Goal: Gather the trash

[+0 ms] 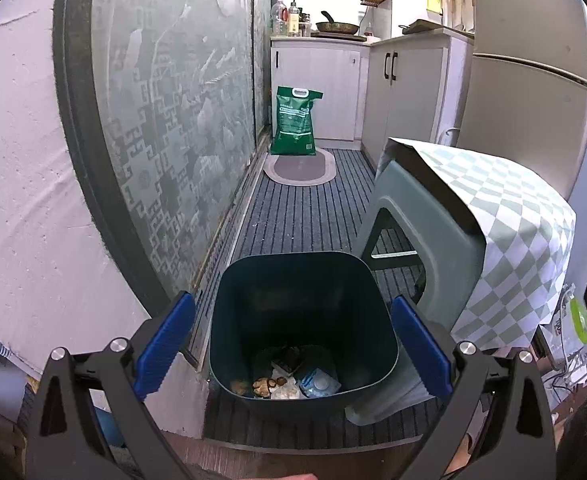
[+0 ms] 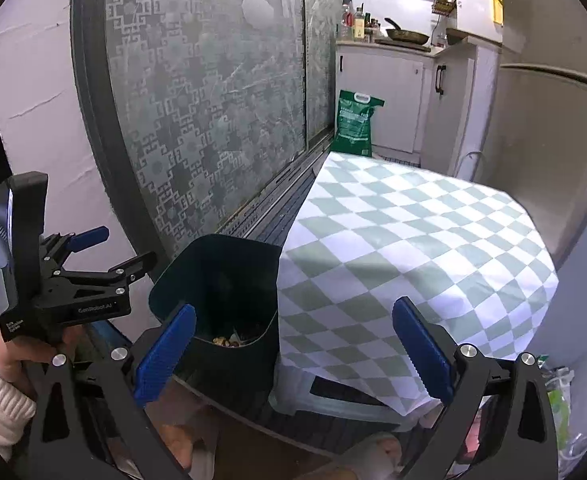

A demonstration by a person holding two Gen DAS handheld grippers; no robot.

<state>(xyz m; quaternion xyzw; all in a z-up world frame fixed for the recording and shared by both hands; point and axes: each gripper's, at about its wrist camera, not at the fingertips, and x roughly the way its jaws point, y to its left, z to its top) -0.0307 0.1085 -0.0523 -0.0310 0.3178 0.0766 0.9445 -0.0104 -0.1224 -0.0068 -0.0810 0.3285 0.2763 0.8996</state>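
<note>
Left tongs (image 1: 293,344) and right tongs (image 2: 293,354) both spread, holding nothing. Trash (image 1: 289,380) lies inside the dark bin (image 1: 229,320) beside the cloth-draped stool (image 1: 445,240); a careless reach could tip the bin.

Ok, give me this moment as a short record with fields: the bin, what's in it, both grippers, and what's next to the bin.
bin: dark trash bin, upright on the striped mat, no lid
contents: scraps and a crumpled plastic bottle at the bottom
left gripper: open, empty, over the bin
right gripper: open, empty
beside bin: stool under a checkered cloth
</note>
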